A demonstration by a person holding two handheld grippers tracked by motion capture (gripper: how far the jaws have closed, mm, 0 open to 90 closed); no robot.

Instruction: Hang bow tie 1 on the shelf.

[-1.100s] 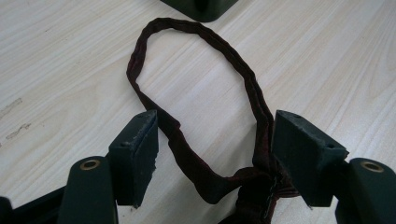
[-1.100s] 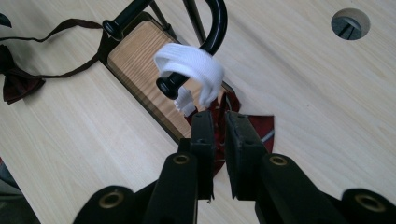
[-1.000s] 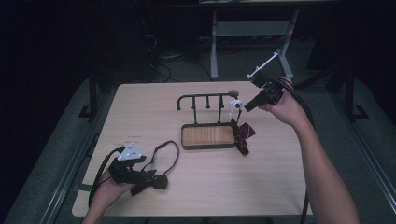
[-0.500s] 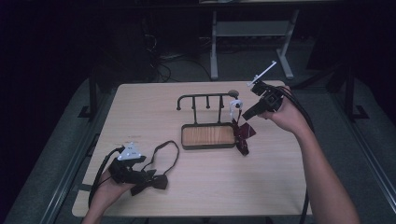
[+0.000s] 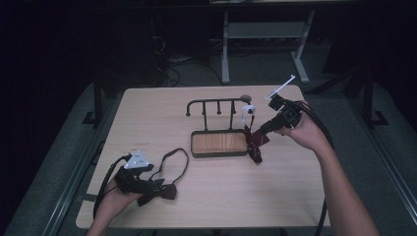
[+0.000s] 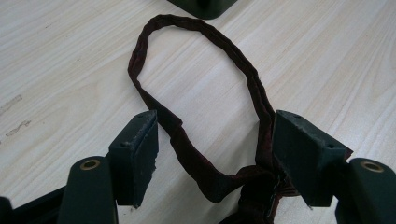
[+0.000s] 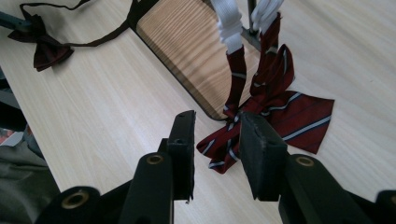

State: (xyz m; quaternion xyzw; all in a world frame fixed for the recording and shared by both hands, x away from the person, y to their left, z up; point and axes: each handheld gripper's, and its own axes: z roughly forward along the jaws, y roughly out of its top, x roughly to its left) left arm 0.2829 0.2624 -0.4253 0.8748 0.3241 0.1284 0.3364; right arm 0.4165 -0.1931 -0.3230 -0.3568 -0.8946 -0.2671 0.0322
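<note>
Bow tie (image 5: 158, 189), dark maroon, lies near desk's front-left corner, left gripper (image 6: 212, 149) spread wide astride its strap. Rack (image 5: 219, 129) stands mid-desk. Striped bow tie (image 7: 261, 114) hangs at rack's right end; right gripper (image 7: 215, 140) parted, holding nothing.

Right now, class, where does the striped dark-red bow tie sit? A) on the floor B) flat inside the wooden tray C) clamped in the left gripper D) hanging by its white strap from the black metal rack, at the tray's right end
D: the striped dark-red bow tie hangs by its white strap from the black metal rack, beside the wooden tray.
</note>
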